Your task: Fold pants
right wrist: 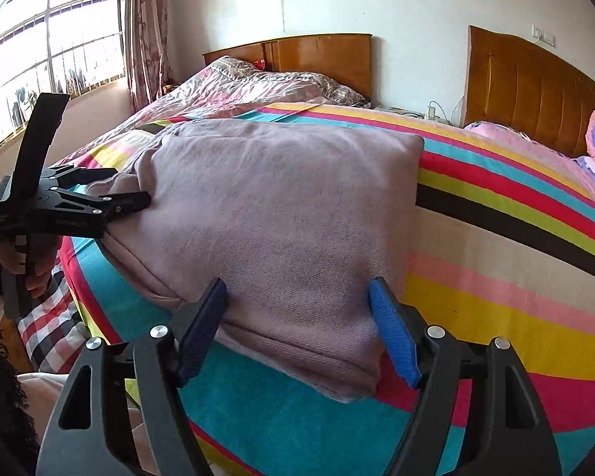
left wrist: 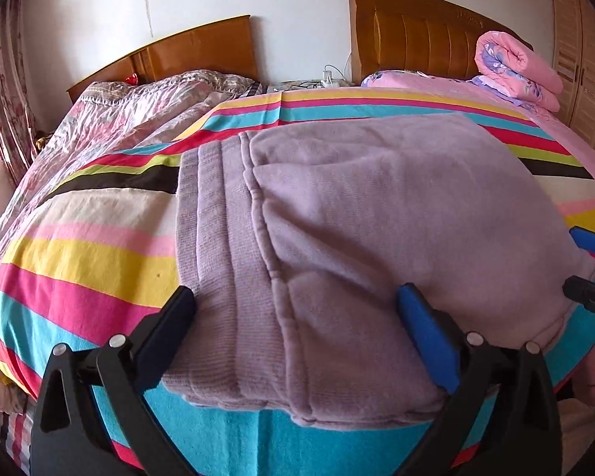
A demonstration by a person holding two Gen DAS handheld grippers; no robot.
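The mauve knit pants (left wrist: 357, 238) lie folded into a thick rectangle on the striped bedspread (left wrist: 79, 254), ribbed waistband at its left end. My left gripper (left wrist: 297, 309) is open, its fingers straddling the near edge of the pants at the waistband end. My right gripper (right wrist: 297, 313) is open, its fingers straddling the near right corner of the pants (right wrist: 281, 214). The left gripper also shows in the right wrist view (right wrist: 139, 202), at the pants' left end. The right gripper's tips show at the right edge of the left wrist view (left wrist: 593, 265).
The bedspread (right wrist: 496, 285) covers the bed's near half. A crumpled floral quilt (left wrist: 131, 111) lies at the far left, a rolled pink quilt (left wrist: 515, 67) at the far right. Wooden headboards (left wrist: 412, 35) stand behind, a window (right wrist: 47, 47) on the left, a wardrobe (left wrist: 587, 63) on the right.
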